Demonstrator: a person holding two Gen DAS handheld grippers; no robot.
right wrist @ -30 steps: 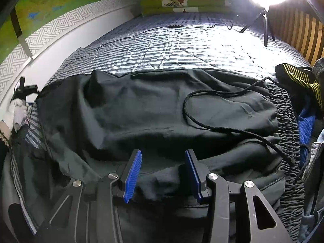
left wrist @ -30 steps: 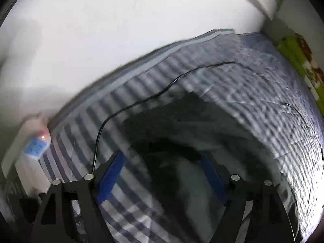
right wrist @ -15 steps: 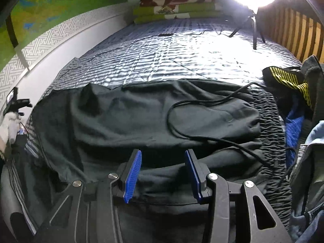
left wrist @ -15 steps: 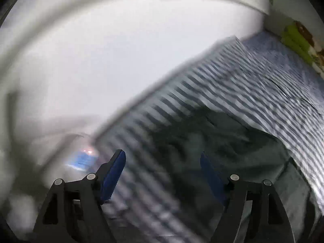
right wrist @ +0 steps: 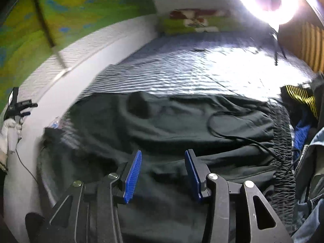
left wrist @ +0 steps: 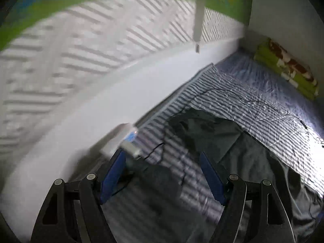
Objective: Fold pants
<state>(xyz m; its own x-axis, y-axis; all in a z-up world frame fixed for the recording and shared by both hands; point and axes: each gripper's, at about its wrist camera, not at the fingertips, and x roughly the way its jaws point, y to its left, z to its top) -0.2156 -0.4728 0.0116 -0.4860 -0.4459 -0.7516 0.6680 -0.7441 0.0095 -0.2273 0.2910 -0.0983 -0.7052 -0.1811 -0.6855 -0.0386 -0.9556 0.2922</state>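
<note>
Dark pants (right wrist: pixel 182 125) lie spread crosswise on the striped bedsheet (right wrist: pixel 182 70), waistband to the right with a black drawstring (right wrist: pixel 232 135) looped on top. My right gripper (right wrist: pixel 163 174) hovers open over the pants' near edge, nothing between its blue pads. In the left wrist view the pants (left wrist: pixel 253 151) reach to the bed's left side. My left gripper (left wrist: pixel 162 174) is open above the striped sheet (left wrist: pixel 232 93) near the wall, holding nothing. The other gripper (right wrist: pixel 18 105), held by a gloved hand, shows at the far left of the right wrist view.
A white wall (left wrist: pixel 101 101) runs along the bed's left side, with a small white device (left wrist: pixel 129 137) and thin black cable by it. Folded green bedding (left wrist: pixel 287 70) sits at the head. A bright ring light (right wrist: pixel 265 0) stands at the right. More clothes (right wrist: pixel 303 133) pile at the right.
My left gripper has swung up and toward the wall, off the pants' leg end. My right gripper has pulled back and tilted up slightly; both stay open.
</note>
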